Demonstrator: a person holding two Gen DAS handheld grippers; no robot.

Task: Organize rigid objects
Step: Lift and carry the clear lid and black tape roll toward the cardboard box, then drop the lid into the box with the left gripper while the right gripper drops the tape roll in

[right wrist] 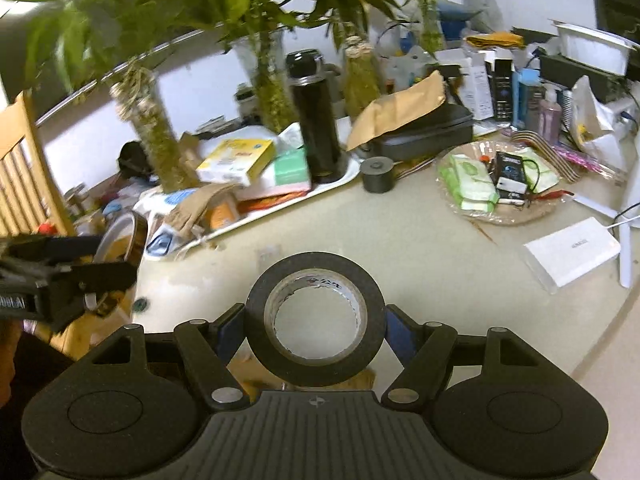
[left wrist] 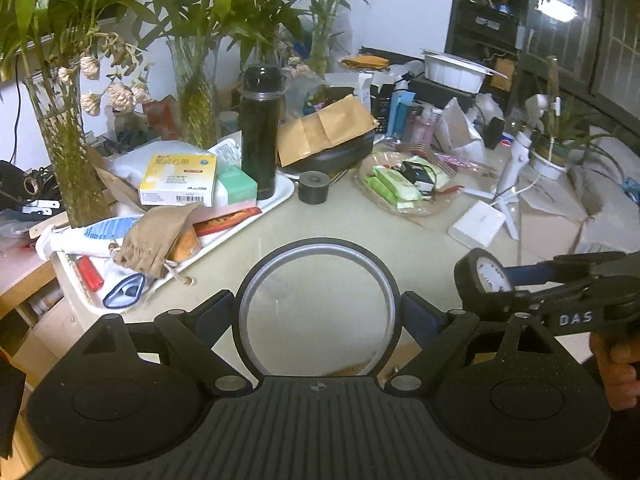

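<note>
My left fingers clamp a thin black metal-lined ring; my right fingers clamp a black tape roll, both before the tall black flask.

Both tongs, left tongs and right tongs, are matte black plastic with blue finger pads, silver pivot screws and ribbed bases.

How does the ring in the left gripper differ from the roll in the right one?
The thin ring in the left gripper has a narrow dark band with a silvery inner rim; the black tape roll in the right gripper is thick-walled with a whitish core and smaller hole. Both are round, gripped across their width.
</note>
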